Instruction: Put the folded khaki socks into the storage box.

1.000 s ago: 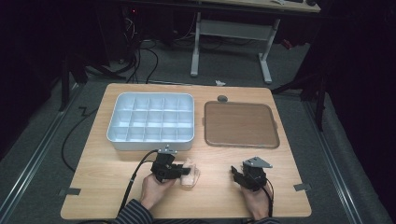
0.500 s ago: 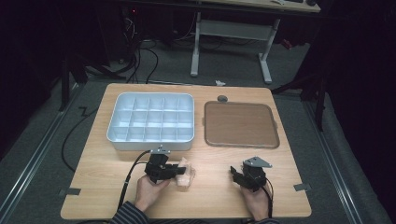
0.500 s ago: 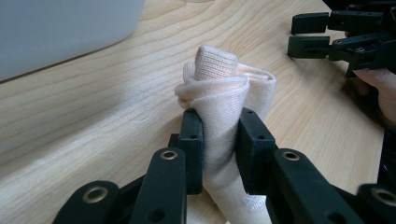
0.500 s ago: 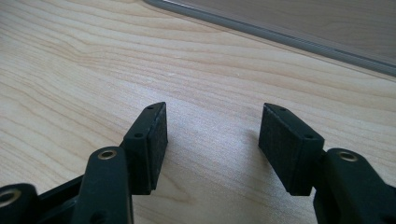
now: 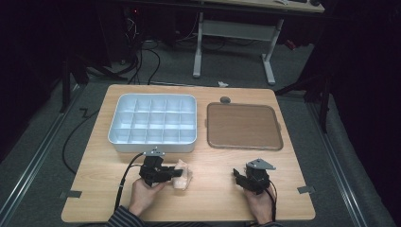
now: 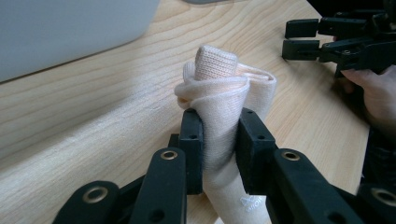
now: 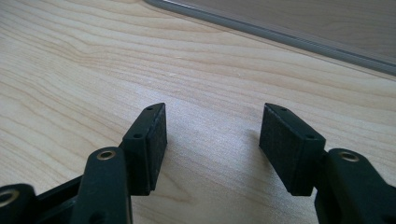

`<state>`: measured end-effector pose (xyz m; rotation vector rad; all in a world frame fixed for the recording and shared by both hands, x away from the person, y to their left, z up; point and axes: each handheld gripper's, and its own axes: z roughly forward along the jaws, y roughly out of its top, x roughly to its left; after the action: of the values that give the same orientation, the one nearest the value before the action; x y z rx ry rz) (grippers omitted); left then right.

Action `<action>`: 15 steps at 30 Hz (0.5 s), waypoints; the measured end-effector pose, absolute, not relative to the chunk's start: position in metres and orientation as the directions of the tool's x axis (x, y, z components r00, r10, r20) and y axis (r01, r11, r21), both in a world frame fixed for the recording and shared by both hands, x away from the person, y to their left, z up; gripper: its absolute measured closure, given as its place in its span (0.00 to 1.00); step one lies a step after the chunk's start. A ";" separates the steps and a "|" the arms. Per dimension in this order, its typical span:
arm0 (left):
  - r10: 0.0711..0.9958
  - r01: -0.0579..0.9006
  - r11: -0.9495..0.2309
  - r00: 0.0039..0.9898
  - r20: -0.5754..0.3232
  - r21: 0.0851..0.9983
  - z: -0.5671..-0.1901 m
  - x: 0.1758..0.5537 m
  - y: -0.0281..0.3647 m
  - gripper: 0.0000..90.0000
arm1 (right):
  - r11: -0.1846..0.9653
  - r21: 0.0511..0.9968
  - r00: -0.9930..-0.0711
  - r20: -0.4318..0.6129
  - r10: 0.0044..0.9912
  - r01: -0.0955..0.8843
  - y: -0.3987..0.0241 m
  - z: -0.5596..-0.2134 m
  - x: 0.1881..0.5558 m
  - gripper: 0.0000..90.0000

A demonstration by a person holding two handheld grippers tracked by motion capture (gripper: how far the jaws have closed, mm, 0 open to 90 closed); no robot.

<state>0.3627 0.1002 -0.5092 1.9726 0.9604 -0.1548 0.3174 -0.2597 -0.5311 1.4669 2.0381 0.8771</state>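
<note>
— Biggest first?
— Wooden counter [image 5: 208, 198], then a white divided tray [image 5: 153, 122] toward the far left corner and a brown flat tray [image 5: 243, 126] just beside it, toward the far right corner.
— And nearer the front edge?
— Left claw [image 5: 176, 172] left of the middle, clamped narrow on a rolled pale peach sock [image 5: 183, 174]. Seen clearly from the left gripper view: sock [image 6: 224, 98] pinched between both jaws, its rolled end sticking up past them, its lower part down by the wood.
— Right side?
— Right claw [image 5: 238, 177] near the front right, well apart from the sock. Jaws spread wide over bare wood in the right gripper view [image 7: 212, 140], gripping nothing.
</note>
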 end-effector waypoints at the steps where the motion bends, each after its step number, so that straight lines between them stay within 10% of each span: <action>1: 0.564 0.675 -0.287 0.693 -0.450 0.680 -0.508 0.362 0.101 0.83 | 0.220 0.732 -0.312 -0.011 0.950 0.645 -0.260 -0.531 0.317 0.46; 15: 0.550 0.675 -0.253 0.690 -0.471 0.693 -0.500 0.358 0.114 0.83 | 0.223 0.731 -0.310 -0.016 0.950 0.645 -0.259 -0.531 0.317 0.46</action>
<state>0.3576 0.1144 -0.4997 1.9306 0.9502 -0.1623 0.3174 -0.2590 -0.5312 1.4664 2.0369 0.8710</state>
